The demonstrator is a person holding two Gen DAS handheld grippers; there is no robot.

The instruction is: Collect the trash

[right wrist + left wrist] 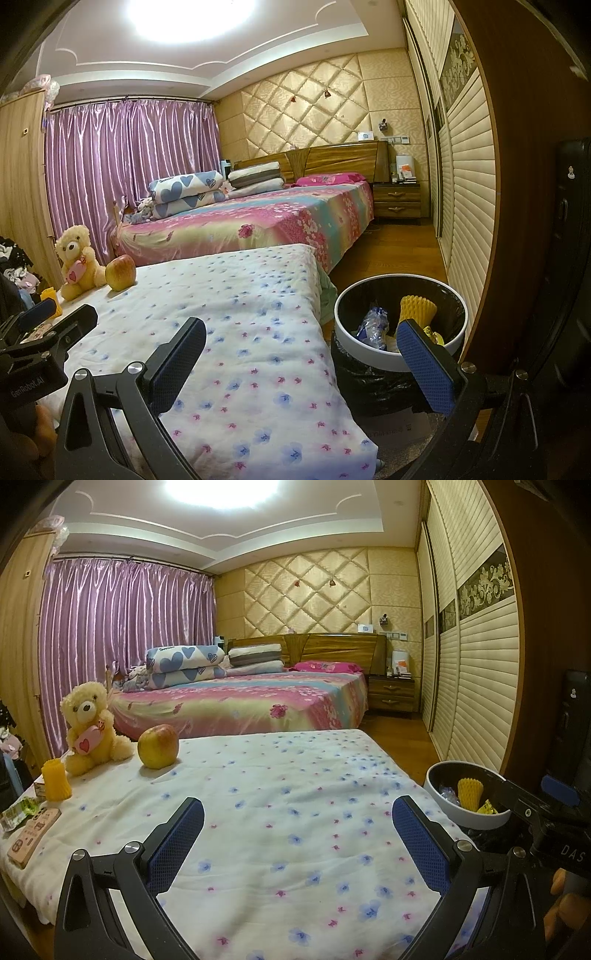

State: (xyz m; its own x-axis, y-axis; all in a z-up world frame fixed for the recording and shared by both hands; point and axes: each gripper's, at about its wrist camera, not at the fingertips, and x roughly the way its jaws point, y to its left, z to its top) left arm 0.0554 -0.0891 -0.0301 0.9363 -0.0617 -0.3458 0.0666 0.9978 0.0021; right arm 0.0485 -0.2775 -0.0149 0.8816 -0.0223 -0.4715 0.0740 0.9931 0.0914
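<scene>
A white-rimmed trash bin (369, 354) with a black liner stands on the floor to the right of a table covered by a floral cloth (240, 314). It holds a yellow foam fruit net (416, 308), a crumpled clear wrapper (375, 325) and a yellow scrap. The bin also shows in the left wrist view (448, 806). My left gripper (297, 838) is open and empty over the cloth (280, 812). My right gripper (303, 363) is open and empty, its right finger in front of the bin. Another yellow foam net (55, 780) stands at the table's left edge, beside a green wrapper (16, 812).
On the table's far left sit a teddy bear (92, 725), an apple (158, 746) and a pink flat card (31, 830). A bed (251, 698) lies behind. A wardrobe with slatted doors (476, 664) lines the right side, with wooden floor between.
</scene>
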